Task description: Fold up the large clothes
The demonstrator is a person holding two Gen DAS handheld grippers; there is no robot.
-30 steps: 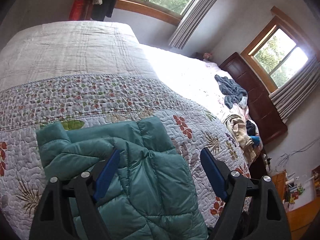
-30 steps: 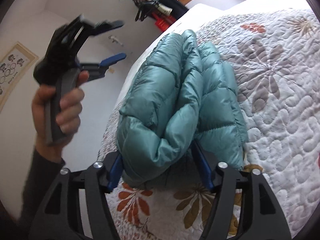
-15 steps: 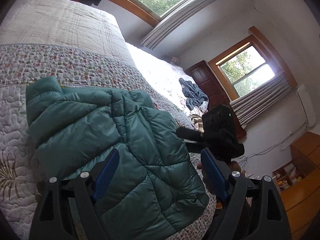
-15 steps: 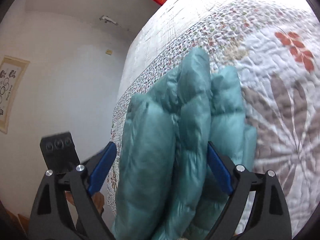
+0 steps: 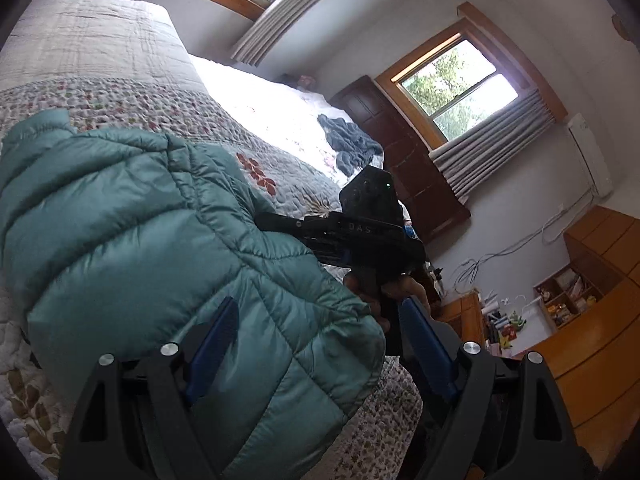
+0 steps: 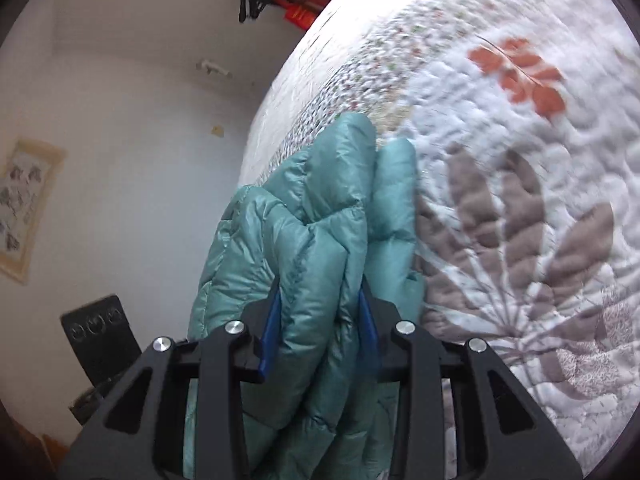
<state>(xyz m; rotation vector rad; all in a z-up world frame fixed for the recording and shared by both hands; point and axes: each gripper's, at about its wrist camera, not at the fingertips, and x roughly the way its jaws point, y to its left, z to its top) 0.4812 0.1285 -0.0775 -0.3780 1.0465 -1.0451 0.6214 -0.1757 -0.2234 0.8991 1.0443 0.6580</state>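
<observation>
My left gripper [image 5: 316, 344] hangs wide open; my right gripper [image 6: 320, 320] is clamped, pads [image 6: 269, 332] pinched close together.

A bed under a white quilted floral bedspread [image 5: 132, 92] fills nine o'clock. At one o'clock a wood-framed window [image 5: 460, 84] glows with daylight, grey pleated curtains [image 5: 492, 144] bunched beneath it. A dark wooden cabinet [image 5: 404, 152] stands beside. Orange wooden shelving [image 5: 592, 280] sits at four o'clock against pale grey walls [image 5: 328, 20].
</observation>
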